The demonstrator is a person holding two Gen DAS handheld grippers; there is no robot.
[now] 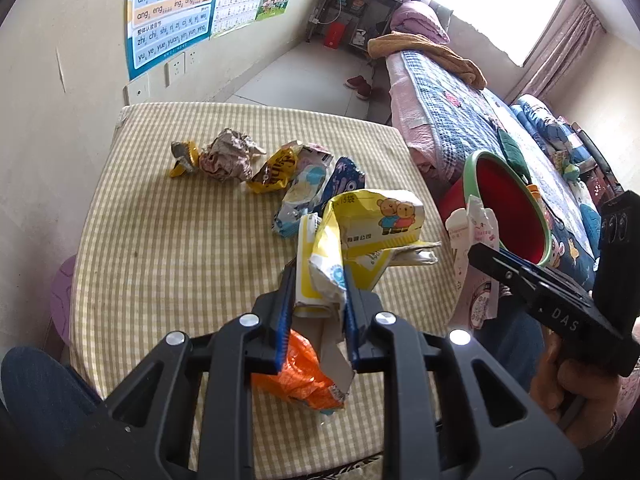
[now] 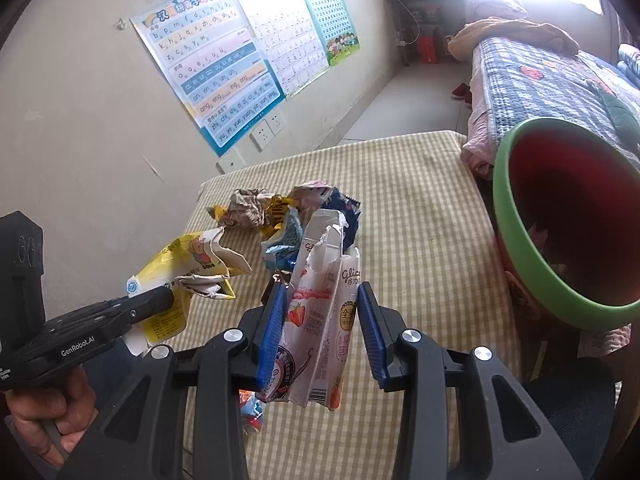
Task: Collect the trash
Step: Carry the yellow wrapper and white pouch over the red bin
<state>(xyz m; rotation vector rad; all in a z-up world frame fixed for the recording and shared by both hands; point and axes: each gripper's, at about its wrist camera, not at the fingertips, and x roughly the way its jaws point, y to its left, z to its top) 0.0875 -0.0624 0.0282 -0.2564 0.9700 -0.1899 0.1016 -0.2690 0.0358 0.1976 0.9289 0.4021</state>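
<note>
My left gripper is shut on a torn yellow and white box with cartoon bears and holds it above the table; the box also shows in the right wrist view. My right gripper is shut on a torn white and pink strawberry carton, seen in the left wrist view beside the bin. A red bin with a green rim stands at the table's right edge. Several wrappers and a crumpled paper ball lie on the table. An orange wrapper lies under my left gripper.
The table has a yellow checked cloth. A wall with posters is to the left. A bed with a blue quilt lies beyond the bin. A purple stool stands at the table's left.
</note>
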